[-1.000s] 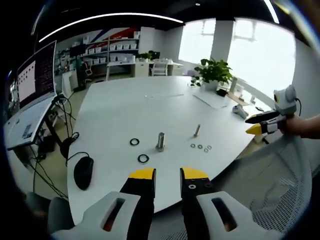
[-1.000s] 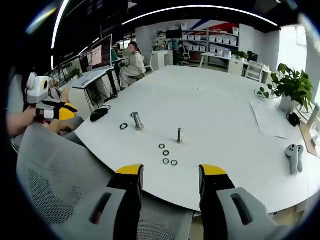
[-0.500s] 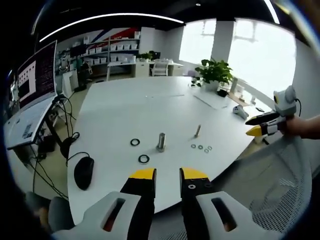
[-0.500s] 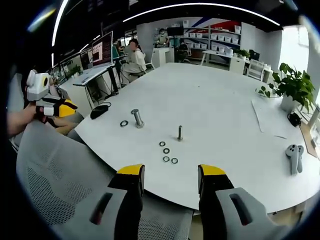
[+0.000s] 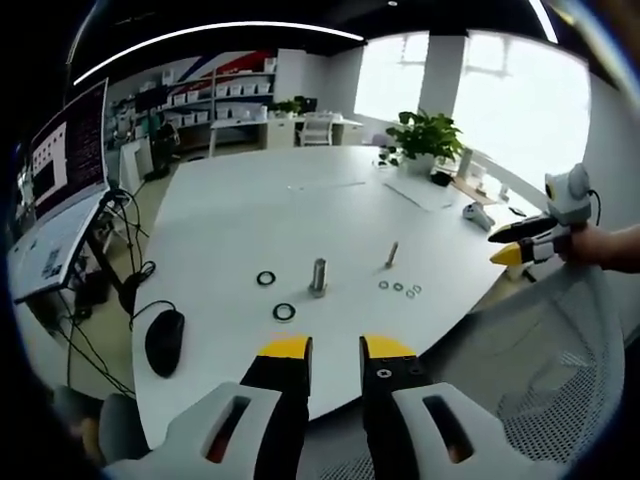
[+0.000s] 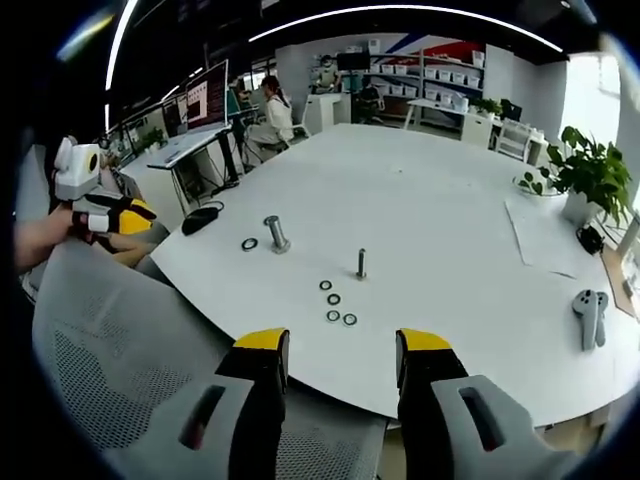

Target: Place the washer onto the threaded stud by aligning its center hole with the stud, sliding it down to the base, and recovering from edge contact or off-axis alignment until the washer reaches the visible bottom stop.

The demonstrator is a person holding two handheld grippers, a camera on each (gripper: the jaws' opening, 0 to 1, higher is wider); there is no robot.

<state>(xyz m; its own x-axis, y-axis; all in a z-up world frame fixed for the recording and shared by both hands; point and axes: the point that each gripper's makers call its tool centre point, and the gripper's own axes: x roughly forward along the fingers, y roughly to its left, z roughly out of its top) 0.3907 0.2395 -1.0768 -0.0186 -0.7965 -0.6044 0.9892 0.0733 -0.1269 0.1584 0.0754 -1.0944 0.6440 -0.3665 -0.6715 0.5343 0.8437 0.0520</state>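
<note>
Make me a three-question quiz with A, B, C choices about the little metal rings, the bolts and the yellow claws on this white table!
1. Where do the four small silver washers lie?
A. On the white table near the thin threaded stud
B. On the grey mesh chair
C. Under the potted plant

2. How many small silver washers are in that group?
A. Two
B. Four
C. Seven

3. How is the right yellow-tipped gripper?
A. Shut on a washer
B. Shut, empty
C. Open, empty

Answers: 1 A, they rest on the white table just before the thin threaded stud. 2 B, four rings show. 3 C, its jaws stand apart, holding nothing.
</note>
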